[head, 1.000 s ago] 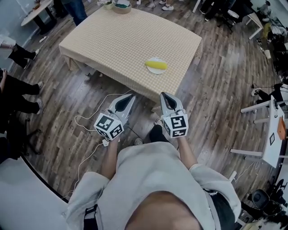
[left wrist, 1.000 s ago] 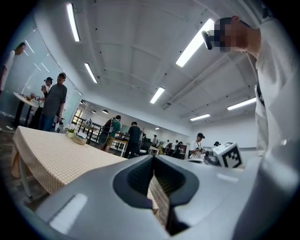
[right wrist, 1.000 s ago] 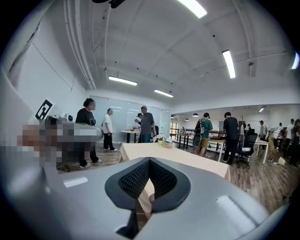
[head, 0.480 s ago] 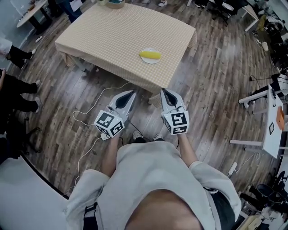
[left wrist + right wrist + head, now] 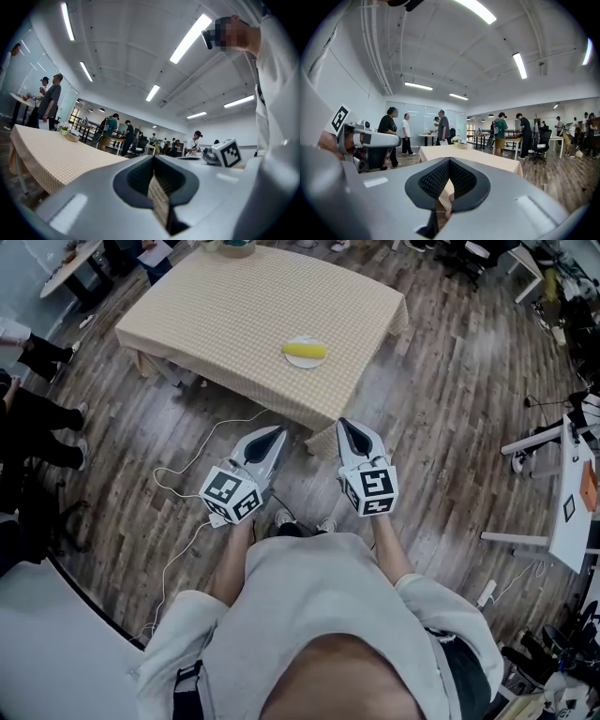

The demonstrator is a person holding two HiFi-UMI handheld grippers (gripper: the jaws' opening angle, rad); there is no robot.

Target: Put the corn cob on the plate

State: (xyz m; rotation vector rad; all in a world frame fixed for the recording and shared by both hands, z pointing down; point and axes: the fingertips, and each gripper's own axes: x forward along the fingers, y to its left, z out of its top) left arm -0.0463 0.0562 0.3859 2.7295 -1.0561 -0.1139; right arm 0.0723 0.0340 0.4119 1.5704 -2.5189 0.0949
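A yellow corn cob (image 5: 306, 350) lies on a small white plate (image 5: 303, 363) near the front edge of the checked-cloth table (image 5: 234, 306). Both grippers hang over the wooden floor, short of the table's near corner and well apart from the plate. My left gripper (image 5: 278, 431) is shut with nothing in it, and my right gripper (image 5: 342, 423) is also shut and empty. In the left gripper view the closed jaw tips (image 5: 153, 159) point past the table (image 5: 47, 154). The right gripper view shows its closed jaw tips (image 5: 449, 161) aimed at the table (image 5: 473, 157). Neither gripper view shows the corn.
A basket (image 5: 236, 247) stands at the table's far edge. A white cable (image 5: 187, 484) snakes over the floor to the left of the grippers. Seated people's legs (image 5: 37, 427) line the left side. A white desk (image 5: 572, 512) stands at the right; several people stand beyond the table.
Both grippers and the person have backed away from the table together. The table, plate and corn now sit farther up and left in the head view. Jaws stayed shut.
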